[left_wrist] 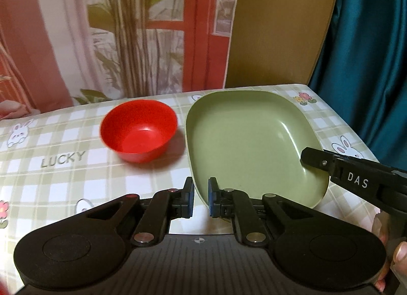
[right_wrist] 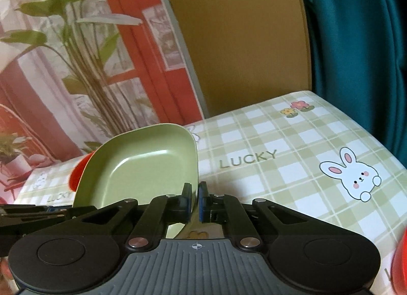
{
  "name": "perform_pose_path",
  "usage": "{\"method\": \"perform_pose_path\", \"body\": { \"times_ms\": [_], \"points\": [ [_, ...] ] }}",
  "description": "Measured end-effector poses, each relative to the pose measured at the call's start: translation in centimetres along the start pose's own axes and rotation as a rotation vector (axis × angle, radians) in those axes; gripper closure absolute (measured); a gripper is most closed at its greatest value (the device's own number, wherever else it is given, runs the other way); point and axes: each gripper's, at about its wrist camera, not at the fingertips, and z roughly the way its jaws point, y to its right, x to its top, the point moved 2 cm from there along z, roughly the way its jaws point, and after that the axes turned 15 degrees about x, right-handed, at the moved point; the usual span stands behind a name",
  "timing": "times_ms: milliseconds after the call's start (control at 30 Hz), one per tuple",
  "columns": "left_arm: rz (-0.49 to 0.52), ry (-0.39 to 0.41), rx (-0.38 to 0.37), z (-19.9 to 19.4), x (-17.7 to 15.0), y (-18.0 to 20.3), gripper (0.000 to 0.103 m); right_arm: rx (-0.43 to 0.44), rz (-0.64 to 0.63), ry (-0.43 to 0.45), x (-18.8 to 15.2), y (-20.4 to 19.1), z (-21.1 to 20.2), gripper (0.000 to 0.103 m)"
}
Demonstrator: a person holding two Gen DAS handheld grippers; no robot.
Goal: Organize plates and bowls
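While gripped from both sides, green plate sitting tilted over the checked bench, near rim pinched between the blue pads of the left gripper, jaws pressed in tight on that thin edge. Off to its left, red bowl standing upright on the cloth, close beside the plate but not touching as far as can be told, a bit blurred. Coming in from the right, right gripper reaching over the plate's right rim, black finger lying inside the dish; "DAS" lettering on its side; from this angle can't tell how its jaws stand. Fingertips of a hand just showing at the lower right edge. Behind the bench, printed backdrop with plant stems and a red frame, brown board, teal curtain. Switching to the right wrist view: right gripper clamped on the plate's right rim, jaws squeezed nearly together with only the rim between them, plate tipped up with its far edge raised. Sliver of the red bowl peeking out behind the plate's left side. Left gripper barely visible as black bars at the left edge. Bunny print and "LUCKY" on the bench cloth to the right.
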Motion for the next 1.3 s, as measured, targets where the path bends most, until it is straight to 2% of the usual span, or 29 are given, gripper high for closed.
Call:
{"method": "perform_pose_path", "body": {
  "times_ms": [667, 1300],
  "points": [
    [-0.116, 0.026, 0.049, -5.7, -3.1, -3.8, 0.089, 0.08, -0.089, -0.017, -1.6, -6.2, -2.3, 0.1],
    [-0.156, 0.0, 0.028, -8.7, -7.3, -6.1, 0.087, 0.1, -0.13, -0.063, -4.4, -9.6, -4.5, 0.1]
  ]
}}
